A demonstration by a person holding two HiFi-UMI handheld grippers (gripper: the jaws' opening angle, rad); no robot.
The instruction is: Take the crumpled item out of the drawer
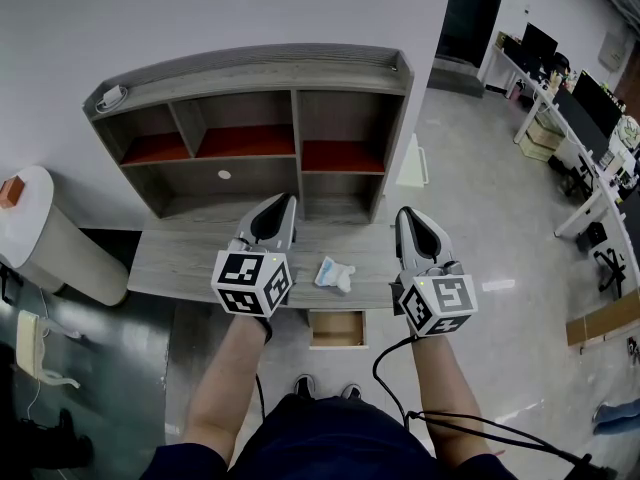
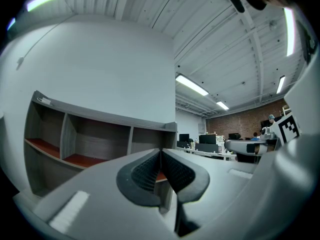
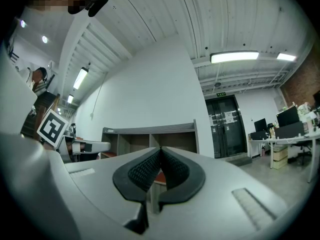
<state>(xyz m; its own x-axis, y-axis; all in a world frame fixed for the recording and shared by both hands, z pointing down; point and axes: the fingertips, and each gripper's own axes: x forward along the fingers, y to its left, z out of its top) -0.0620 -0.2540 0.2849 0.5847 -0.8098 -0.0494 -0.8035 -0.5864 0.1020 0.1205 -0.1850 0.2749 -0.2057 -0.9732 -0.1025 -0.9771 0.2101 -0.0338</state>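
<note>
The crumpled item [image 1: 335,274] lies on the desk [image 1: 180,258], out of the open drawer [image 1: 337,330]. My left gripper [image 1: 281,204] and right gripper [image 1: 407,215] are closed and empty. The job looks done.

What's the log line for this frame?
left gripper: shut, empty | right gripper: shut, empty | crumpled item: on desk | drawer: open

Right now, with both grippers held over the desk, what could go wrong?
1. The crumpled white item lies near the front edge of the grey wooden desk, between the shut left gripper and right gripper. A careless sweep could knock it off, perhaps into the open light-wood drawer below.
2. The black cable hanging from the right gripper might snag that drawer.
</note>
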